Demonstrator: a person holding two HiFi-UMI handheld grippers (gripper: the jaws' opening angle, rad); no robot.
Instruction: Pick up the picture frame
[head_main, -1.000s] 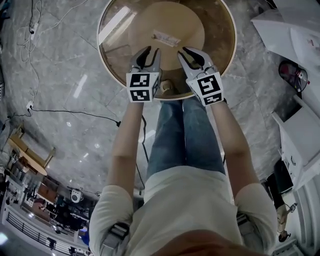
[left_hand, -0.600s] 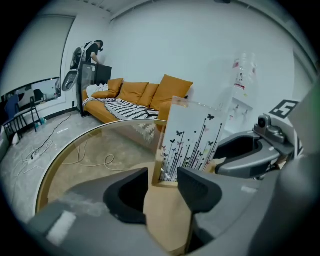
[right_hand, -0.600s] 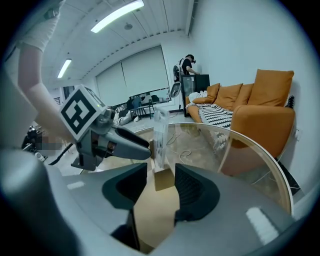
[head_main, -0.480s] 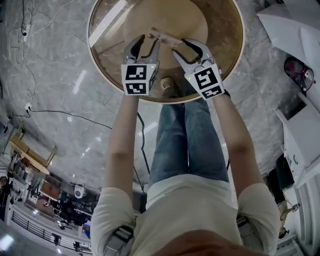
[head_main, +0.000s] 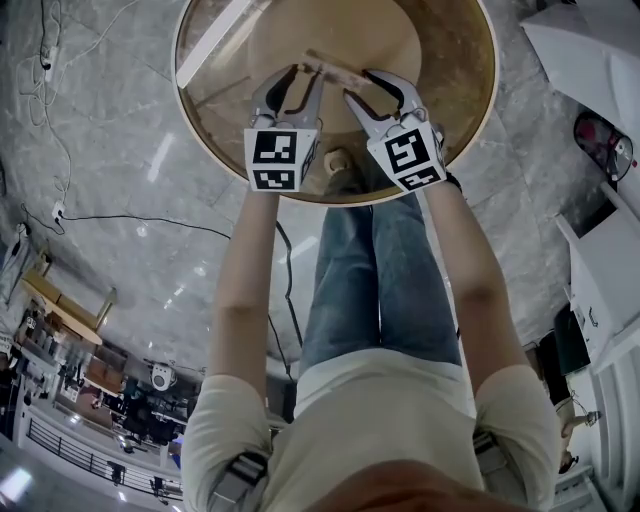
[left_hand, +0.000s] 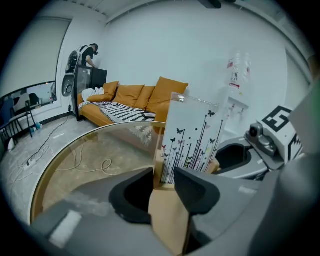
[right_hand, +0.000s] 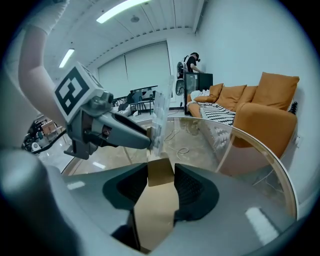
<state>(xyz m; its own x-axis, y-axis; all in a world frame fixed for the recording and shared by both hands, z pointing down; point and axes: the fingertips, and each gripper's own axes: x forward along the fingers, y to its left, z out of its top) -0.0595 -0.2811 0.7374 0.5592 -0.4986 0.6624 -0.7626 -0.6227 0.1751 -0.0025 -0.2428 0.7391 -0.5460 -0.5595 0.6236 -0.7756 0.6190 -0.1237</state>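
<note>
Your left gripper (left_hand: 163, 176) and right gripper (right_hand: 161, 173) gape empty, jaws just narrowing; seat both ends of the butterfly-printed clear picture frame (left_hand: 192, 135) before squeezing.

I hold my left arm (head_main: 245, 280) and right arm (head_main: 470, 270) stretched forward, side by side. The left gripper (head_main: 303, 76) and right gripper (head_main: 360, 86) slant downward. Both pairs of jaws stand apart, having just closed a little. The picture frame (left_hand: 192, 140) stands just ahead of the tips, not pinched.
</note>
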